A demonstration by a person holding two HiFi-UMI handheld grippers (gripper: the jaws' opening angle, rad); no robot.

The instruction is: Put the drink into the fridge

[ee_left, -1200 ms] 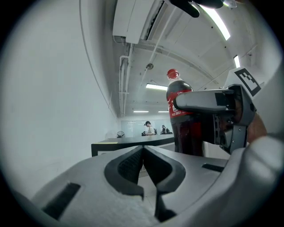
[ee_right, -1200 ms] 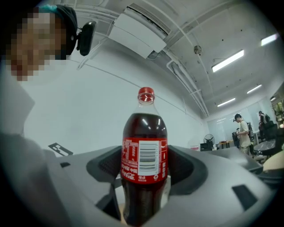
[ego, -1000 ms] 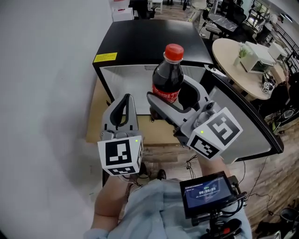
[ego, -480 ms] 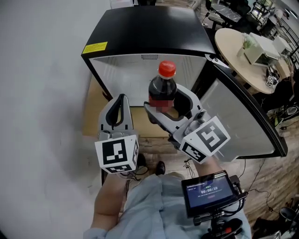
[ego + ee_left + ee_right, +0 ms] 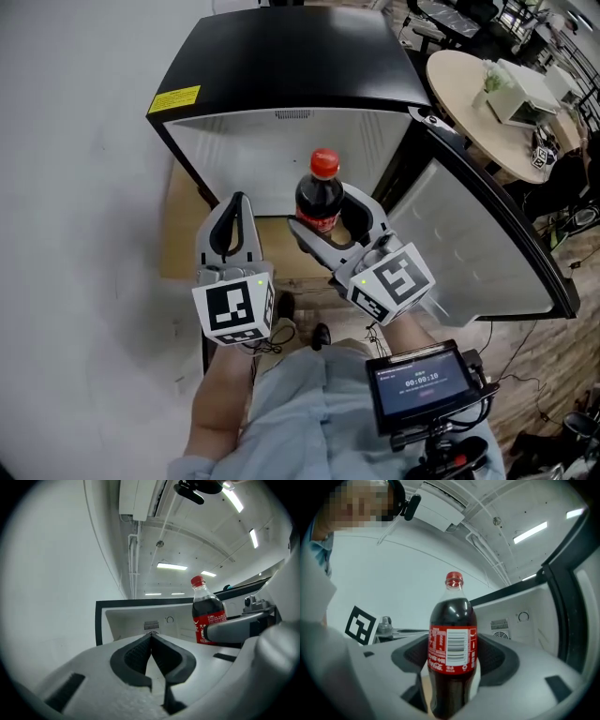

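We are gripping the cola bottle [image 5: 320, 192] upright in our right gripper [image 5: 330, 223] at the centre of the head view, its jaws standing wide and pressing on the labelled body. The bottle is hanging in front of the open fridge [image 5: 281, 66], before its white interior, with the door [image 5: 478, 234] swung out at the right. Our left gripper [image 5: 236, 204], just left of the bottle, is carrying nothing, its jaws pressed together.
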